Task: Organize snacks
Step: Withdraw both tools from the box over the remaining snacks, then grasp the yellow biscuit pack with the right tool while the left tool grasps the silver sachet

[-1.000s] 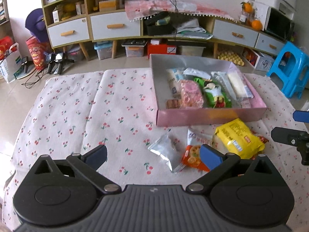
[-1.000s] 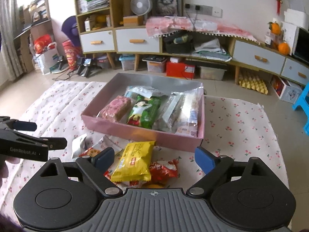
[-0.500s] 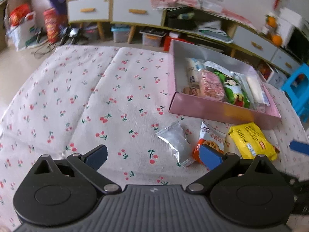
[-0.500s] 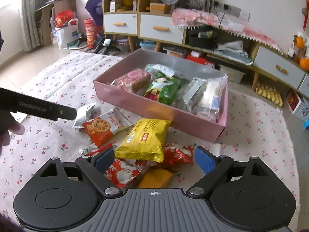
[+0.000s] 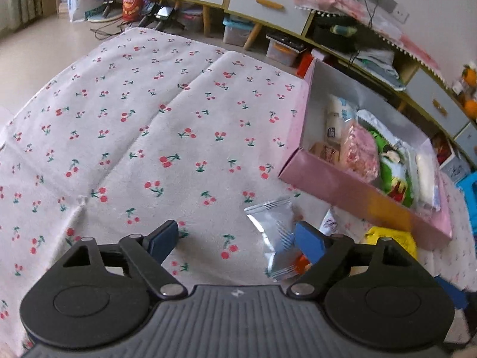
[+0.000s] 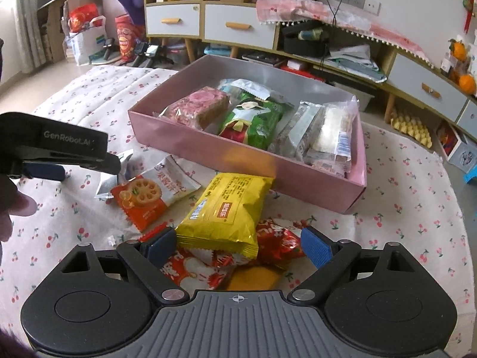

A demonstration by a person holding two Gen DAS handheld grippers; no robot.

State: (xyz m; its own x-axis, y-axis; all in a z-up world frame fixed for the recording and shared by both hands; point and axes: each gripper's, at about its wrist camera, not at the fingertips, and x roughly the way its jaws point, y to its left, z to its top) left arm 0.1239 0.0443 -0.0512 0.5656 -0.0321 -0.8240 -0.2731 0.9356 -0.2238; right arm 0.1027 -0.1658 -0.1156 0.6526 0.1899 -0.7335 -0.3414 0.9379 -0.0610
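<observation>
Between right tongs (image 6: 237,246), yellow packet (image 6: 228,208), ungripped

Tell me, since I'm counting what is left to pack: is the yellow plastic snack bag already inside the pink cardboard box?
No, the yellow plastic snack bag lies on the cherry-print cloth in front of the pink cardboard box.

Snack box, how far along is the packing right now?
Done: the pink box already holds several packets. In hand: nothing yet; the left gripper, jaws just closing, is at the silver packet; the right gripper stands open around the yellow bag. Left: the orange packet and red packets.
</observation>
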